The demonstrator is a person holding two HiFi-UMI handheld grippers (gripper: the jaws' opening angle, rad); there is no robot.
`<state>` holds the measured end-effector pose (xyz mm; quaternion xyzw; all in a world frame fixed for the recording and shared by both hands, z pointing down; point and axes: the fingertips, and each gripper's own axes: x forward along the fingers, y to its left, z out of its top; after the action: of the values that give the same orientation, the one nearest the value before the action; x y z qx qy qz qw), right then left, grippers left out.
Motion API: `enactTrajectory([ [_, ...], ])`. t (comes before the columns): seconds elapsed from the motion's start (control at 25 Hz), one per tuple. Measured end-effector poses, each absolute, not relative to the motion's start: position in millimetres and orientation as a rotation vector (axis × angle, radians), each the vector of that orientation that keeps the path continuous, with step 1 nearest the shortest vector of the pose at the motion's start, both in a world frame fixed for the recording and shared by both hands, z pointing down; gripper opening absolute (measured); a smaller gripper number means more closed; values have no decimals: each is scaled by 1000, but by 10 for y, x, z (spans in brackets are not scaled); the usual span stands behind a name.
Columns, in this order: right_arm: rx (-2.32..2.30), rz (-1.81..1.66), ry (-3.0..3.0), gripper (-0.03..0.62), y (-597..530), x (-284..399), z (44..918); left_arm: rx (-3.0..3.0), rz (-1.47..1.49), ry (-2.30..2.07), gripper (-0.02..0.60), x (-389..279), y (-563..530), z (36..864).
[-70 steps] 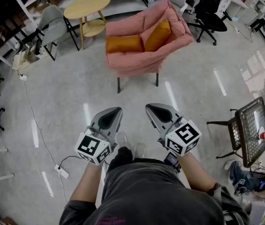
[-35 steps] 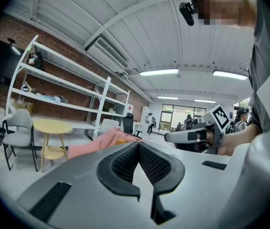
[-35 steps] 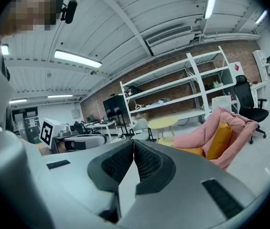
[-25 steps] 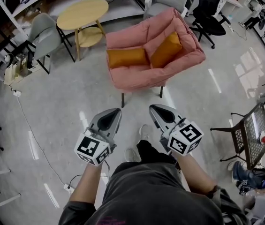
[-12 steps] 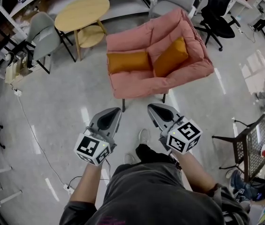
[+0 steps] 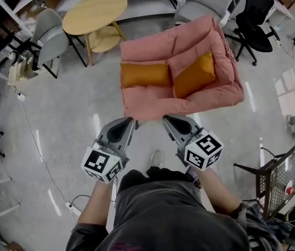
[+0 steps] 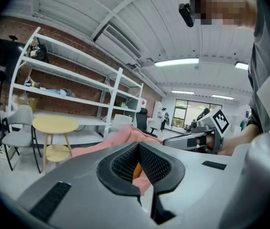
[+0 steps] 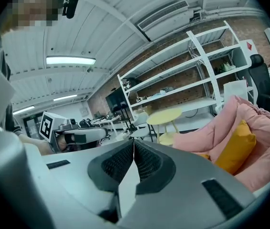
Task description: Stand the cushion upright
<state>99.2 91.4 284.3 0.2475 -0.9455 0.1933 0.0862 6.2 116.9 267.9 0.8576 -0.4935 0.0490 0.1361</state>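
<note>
A pink armchair (image 6: 210, 95) stands just ahead of me. Two orange cushions are on it. One cushion (image 6: 144, 73) lies flat on the left of the seat. The other cushion (image 6: 194, 76) leans tilted against the right arm, and the right gripper view shows it too (image 8: 237, 147). My left gripper (image 6: 128, 122) and right gripper (image 6: 168, 120) are side by side, level, short of the chair's front edge. Both are shut with nothing between their jaws. In the left gripper view my left gripper (image 7: 138, 144) points at the pink chair (image 7: 120, 142). My right gripper (image 8: 134, 141) aims left of the cushions.
A round yellow table (image 6: 95, 7) and a grey chair (image 6: 48, 27) stand behind the armchair on the left, a black office chair (image 6: 254, 7) on the right. A wire-mesh stand (image 6: 278, 179) is at my right. A cable and power strip (image 6: 70, 208) lie on the floor at left.
I have walked toward the armchair with both grippers carried forward. The chair now sits close in front of the gripper tips. Both grippers stay shut.
</note>
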Motion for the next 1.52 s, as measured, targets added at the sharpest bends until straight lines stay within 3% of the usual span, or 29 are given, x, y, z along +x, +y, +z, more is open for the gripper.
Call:
enactTrajectory([
  [0.52,720,619,-2750,15,45,727,3421,2409,148,-1429,11,-196,440,3190],
  [1.12,725,647,-2637,17,-1130,-627,4562,2351,207,-1333,11,-1368,-744,4171],
  [1.48,577,432,-2491,20,-1574,-1522,6020,2259,221,-1304,11,-1990,-1118,5141],
  [1.52,555,398,-2467,45,-1583,-1609,6183,2248,224,-1301,11,-2040,-1139,5244],
])
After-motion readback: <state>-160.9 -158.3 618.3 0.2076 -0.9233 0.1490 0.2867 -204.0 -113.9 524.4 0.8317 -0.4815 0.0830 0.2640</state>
